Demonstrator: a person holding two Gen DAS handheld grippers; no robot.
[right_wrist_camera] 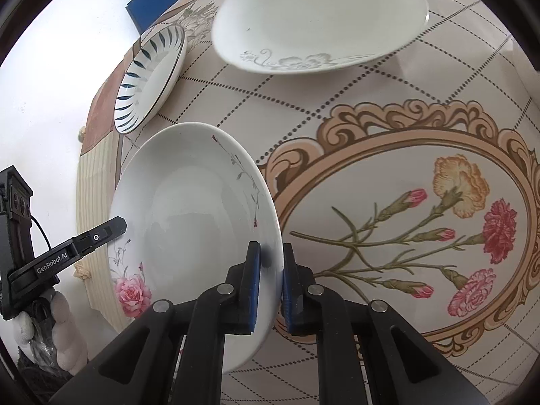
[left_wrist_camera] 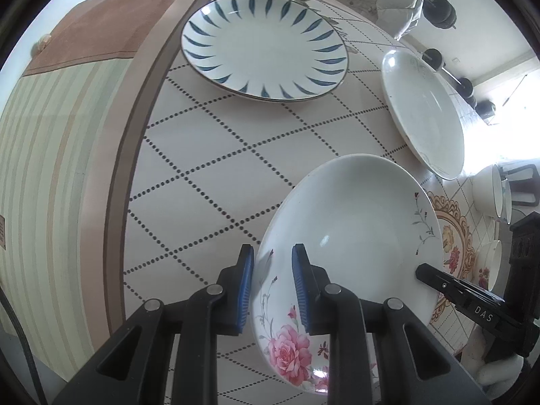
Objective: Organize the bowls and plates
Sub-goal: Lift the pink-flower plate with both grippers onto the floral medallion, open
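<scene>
Rose plate: the rose-patterned plate (left_wrist_camera: 351,236) hangs tilted above the surface (left_wrist_camera: 202,175), carried by opposite sides of its rim, its rose end toward the left claw.
Left claw: the left claw (left_wrist_camera: 272,283) pinches the rim beside the pink rose, one blue pad inside the plate, one under it.
Right claw: the right claw (right_wrist_camera: 270,270) pinches the far rim by the thin stem sprig, pads pressed onto the edge.
Key relation: by my reading the plate goes next onto another plate; the blue-leaf plate (left_wrist_camera: 265,47) lies straight ahead of the left claw toward the surface's far edge, the grey-flower plate (right_wrist_camera: 320,17) straight ahead of the right claw, and the rose plate's long line runs claw to claw.
Views: the right wrist view shows the carnation medallion (right_wrist_camera: 422,222) under the plate's edge; the left wrist view alone shows stacked bowls (left_wrist_camera: 492,195) at the surface's right edge.
</scene>
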